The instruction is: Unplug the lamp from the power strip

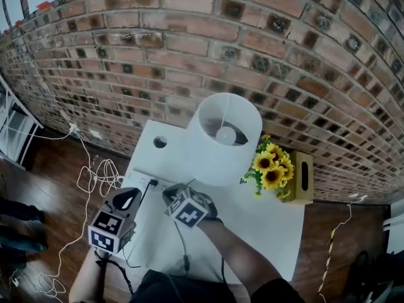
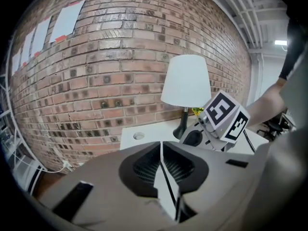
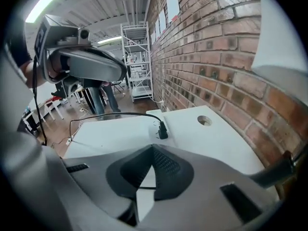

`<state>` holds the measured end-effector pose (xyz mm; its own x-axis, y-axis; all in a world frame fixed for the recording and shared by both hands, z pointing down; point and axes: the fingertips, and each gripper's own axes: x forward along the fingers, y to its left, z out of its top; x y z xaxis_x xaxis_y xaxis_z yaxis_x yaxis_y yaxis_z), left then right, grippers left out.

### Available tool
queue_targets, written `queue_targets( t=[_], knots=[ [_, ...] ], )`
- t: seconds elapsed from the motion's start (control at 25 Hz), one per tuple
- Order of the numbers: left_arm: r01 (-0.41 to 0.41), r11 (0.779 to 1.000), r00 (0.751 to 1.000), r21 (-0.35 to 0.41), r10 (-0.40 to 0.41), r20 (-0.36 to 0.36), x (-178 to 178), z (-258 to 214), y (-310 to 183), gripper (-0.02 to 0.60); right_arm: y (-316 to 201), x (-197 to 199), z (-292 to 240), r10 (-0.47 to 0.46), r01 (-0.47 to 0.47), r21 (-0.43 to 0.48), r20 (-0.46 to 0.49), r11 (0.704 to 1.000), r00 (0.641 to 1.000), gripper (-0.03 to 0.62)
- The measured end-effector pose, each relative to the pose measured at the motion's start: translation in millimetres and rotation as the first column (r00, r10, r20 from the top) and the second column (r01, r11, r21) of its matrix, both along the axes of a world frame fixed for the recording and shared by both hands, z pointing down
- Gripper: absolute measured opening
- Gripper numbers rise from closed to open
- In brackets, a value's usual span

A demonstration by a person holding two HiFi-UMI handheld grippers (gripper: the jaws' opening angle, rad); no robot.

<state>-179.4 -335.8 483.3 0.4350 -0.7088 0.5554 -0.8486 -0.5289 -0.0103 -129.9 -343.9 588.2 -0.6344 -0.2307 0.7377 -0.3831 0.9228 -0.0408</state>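
Observation:
The lamp [image 1: 221, 137], with a white shade, stands at the back of the white table [image 1: 265, 226]. Its black plug [image 1: 152, 183] sits in the white power strip [image 1: 163, 183], and the same plug [image 3: 162, 130] shows ahead in the right gripper view. My left gripper [image 1: 128, 199] hovers just left of the plug with its jaws together and nothing between them. My right gripper [image 1: 172, 193] sits just right of the plug, over the strip, also shut. A thin black cord [image 3: 144, 187] crosses under its jaws; whether it touches them is unclear.
Sunflowers [image 1: 271, 163] and a wooden box [image 1: 303, 175] stand right of the lamp. The table has a round hole [image 1: 160, 142] near the brick wall [image 1: 189, 55]. White cables [image 1: 95, 177] lie on the floor at left. A metal shelf [image 3: 137, 61] stands farther along the wall.

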Motion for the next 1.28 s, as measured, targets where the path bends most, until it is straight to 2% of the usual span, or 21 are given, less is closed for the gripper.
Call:
queue_targets(
  t=[0.04, 0.16, 0.36, 0.52, 0.72, 1.04, 1.12, 1.28],
  knots=[
    [-0.006, 1.0, 1.0, -0.005, 0.006, 0.001, 1, 2, -1, 0.06, -4, -3, 4, -0.008, 0.008, 0.008, -0.013, 1.0, 1.0, 0.005],
    [-0.027, 0.999, 1.0, -0.033, 0.026, -0.002, 6, 12, -5, 0.218, -14, -10, 12, -0.021, 0.021, 0.014, -0.028, 1.0, 0.999, 0.005],
    [-0.033, 0.999, 0.999, -0.043, 0.034, 0.009, 5, 23, -14, 0.221, -20, -14, 24, -0.068, 0.07, 0.012, -0.099, 0.997, 0.993, 0.005],
    [-0.059, 0.993, 0.998, -0.103, 0.061, 0.02, 10, 45, -19, 0.222, -22, -13, 36, -0.09, 0.093, 0.015, -0.149, 0.996, 0.985, 0.005],
    [-0.072, 0.984, 0.995, -0.165, 0.082, 0.055, 11, 73, -23, 0.222, -25, -17, 38, -0.105, 0.106, -0.002, -0.141, 0.994, 0.984, 0.005],
    [-0.075, 0.971, 0.995, -0.227, 0.089, 0.052, 14, 95, -31, 0.221, -29, -23, 37, -0.111, 0.113, 0.004, -0.16, 0.994, 0.981, 0.005],
    [-0.08, 0.97, 0.994, -0.228, 0.096, 0.059, 15, 98, -34, 0.208, -31, -21, 39, -0.1, 0.1, -0.01, -0.154, 0.995, 0.983, 0.005],
    [-0.095, 0.969, 0.992, -0.226, 0.11, 0.058, 20, 100, -41, 0.154, -38, -14, 39, 0.001, -0.013, -0.116, -0.107, 0.993, 0.994, 0.006]
  ],
)
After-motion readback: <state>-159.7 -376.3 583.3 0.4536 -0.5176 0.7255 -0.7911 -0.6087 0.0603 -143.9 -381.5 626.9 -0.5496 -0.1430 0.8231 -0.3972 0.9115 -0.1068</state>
